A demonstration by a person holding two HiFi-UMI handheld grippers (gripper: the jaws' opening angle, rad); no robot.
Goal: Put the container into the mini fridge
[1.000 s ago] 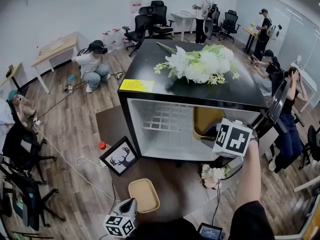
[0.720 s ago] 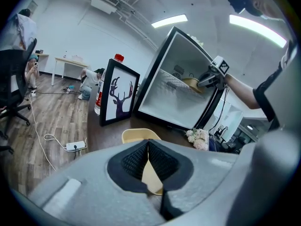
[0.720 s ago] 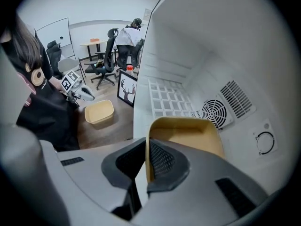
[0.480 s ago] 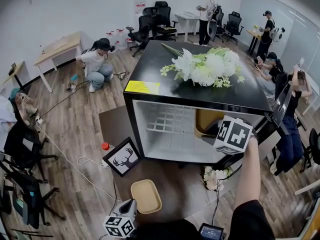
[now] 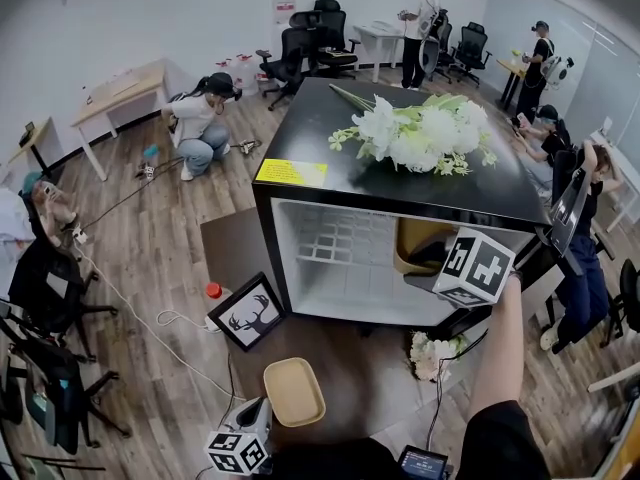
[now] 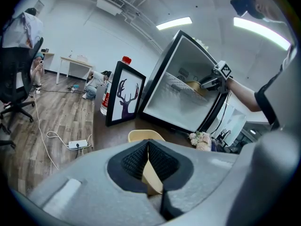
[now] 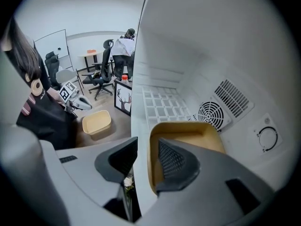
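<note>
The black mini fridge [image 5: 310,138] stands open, its white inside facing me. A tan container [image 5: 420,240] rests inside it at the right. My right gripper [image 5: 428,268] reaches into the fridge mouth. In the right gripper view its jaws [image 7: 143,161] are opening. They straddle the near wall of the container [image 7: 188,133], one pad inside and one outside, neither pressing on it. My left gripper [image 5: 262,410] hangs low in front of me with its pads [image 6: 136,160] shut together. A second tan container [image 5: 293,391] lies on the floor just beyond it.
A framed deer picture [image 5: 243,316] and a red-capped bottle [image 5: 212,291] stand left of the fridge. White flowers [image 5: 420,133] lie on the fridge top, and a small bunch [image 5: 432,353] on the floor. The fridge door [image 5: 565,213] hangs open at right. A cable [image 5: 130,318], chairs and people surround.
My right gripper stays at the fridge mouth beside the tan container. The head view has shifted slightly. The left gripper and the floor container keep their places.
</note>
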